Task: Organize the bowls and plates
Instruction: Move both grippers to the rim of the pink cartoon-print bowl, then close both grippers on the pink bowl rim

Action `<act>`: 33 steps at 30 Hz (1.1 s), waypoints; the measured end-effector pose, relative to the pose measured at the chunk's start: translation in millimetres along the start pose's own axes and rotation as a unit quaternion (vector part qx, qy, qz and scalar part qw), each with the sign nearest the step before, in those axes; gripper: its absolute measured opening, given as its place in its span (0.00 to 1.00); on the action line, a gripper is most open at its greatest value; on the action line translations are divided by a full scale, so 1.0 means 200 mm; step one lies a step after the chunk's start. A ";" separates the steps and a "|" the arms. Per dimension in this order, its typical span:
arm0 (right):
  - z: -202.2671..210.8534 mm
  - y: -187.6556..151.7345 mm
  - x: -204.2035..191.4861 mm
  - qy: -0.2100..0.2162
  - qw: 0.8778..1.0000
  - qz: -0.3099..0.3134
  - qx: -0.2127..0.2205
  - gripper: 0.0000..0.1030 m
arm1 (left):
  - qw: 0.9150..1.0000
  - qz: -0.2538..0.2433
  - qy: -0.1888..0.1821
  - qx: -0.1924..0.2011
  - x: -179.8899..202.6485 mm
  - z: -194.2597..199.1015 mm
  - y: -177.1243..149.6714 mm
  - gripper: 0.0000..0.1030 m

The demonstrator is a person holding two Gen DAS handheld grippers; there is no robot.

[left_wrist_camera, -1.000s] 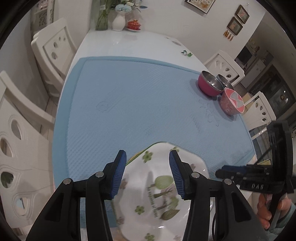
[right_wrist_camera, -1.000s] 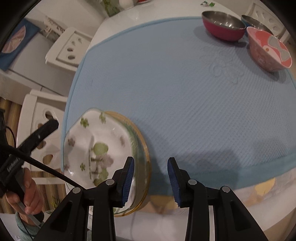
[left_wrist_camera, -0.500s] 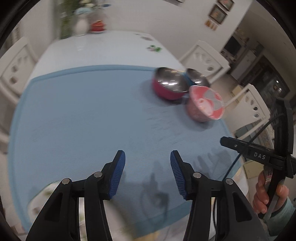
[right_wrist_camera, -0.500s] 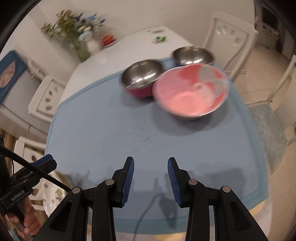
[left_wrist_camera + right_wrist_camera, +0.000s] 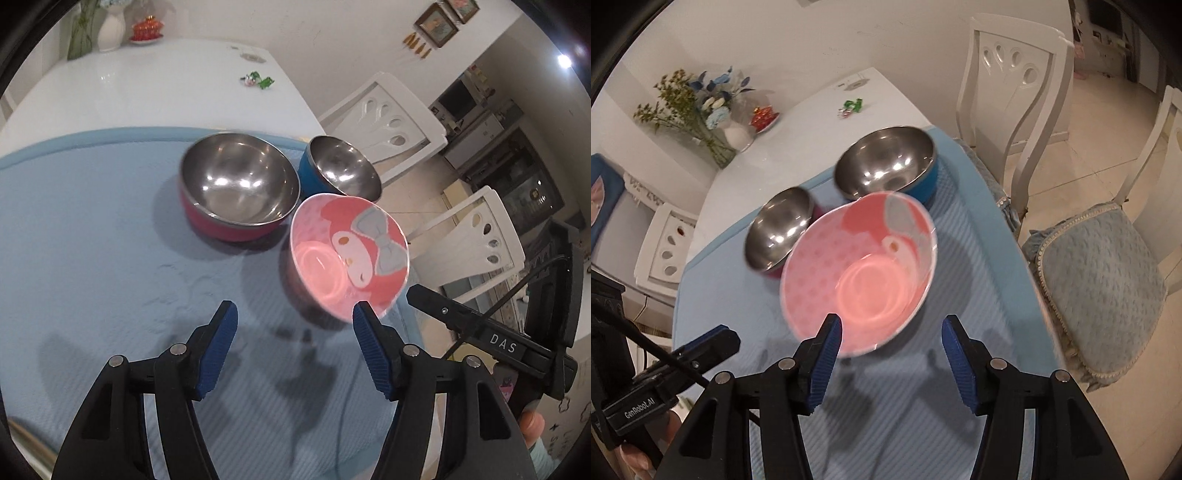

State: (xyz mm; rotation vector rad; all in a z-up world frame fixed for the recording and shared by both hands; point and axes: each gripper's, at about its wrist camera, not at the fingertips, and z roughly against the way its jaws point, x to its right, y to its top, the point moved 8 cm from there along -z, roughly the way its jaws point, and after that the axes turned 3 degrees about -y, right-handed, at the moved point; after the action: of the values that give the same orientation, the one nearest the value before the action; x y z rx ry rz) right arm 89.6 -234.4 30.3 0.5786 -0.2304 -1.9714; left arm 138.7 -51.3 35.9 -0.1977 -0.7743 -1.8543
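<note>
1. Blue textured mat (image 5: pixel 92 258) covers the near part of a glossy white table (image 5: pixel 147 88); its weave shows a faint embossed flower pattern and carries the shadows of both tools.
2. Three bowls stand grouped on the mat near its right edge: a pink cartoon bowl (image 5: pixel 349 254) nearest the cameras, a steel bowl with a red outer shell (image 5: pixel 238 192) behind it to the left, and a steel bowl with a blue outer shell (image 5: pixel 341 168) behind it to the right. Whether the bowls touch one another cannot be told.
3. Left gripper (image 5: pixel 291 341): jaws spread wide, holding nothing. Its right blue pad (image 5: pixel 369 347) sits just beside the near rim of the pink cartoon bowl.
4. Right gripper (image 5: pixel 892 349): jaws spread wide, holding nothing. The near rim of the pink cartoon bowl (image 5: pixel 858 266) lies between the pads, closest to the left one; contact cannot be confirmed.
5. Far end of the table: a white vase of flowers (image 5: pixel 733 134), a small red dish (image 5: pixel 147 27) and a small green object (image 5: pixel 258 78).
6. White carved chairs (image 5: pixel 388 125) stand along the right side of the table; one carries a blue seat cushion (image 5: pixel 1100 280).
7. Room: cream tiled floor (image 5: pixel 1108 110), off-white walls, framed pictures (image 5: pixel 436 26) on the wall, and a kitchen area with dark appliances (image 5: pixel 532 192) beyond the chairs.
</note>
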 end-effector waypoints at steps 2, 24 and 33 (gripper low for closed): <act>-0.05 0.05 0.03 -0.004 1.000 0.006 -0.001 0.53 | 1.000 0.008 0.008 0.001 0.00 -0.07 0.03 0.60; -0.37 0.20 0.07 0.015 0.999 0.036 -0.020 0.22 | 0.998 -0.017 0.032 -0.045 0.02 -0.41 0.03 0.16; -0.23 0.11 0.01 0.026 0.999 0.033 -0.020 0.19 | 0.999 -0.009 0.021 -0.036 0.03 -0.28 -0.02 0.15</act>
State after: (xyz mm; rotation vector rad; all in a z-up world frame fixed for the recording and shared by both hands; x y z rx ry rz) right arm 129.3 -242.0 -0.5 0.5893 -0.1749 -1.8911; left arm 144.5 -87.5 -6.8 -0.1960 -0.6834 -1.8994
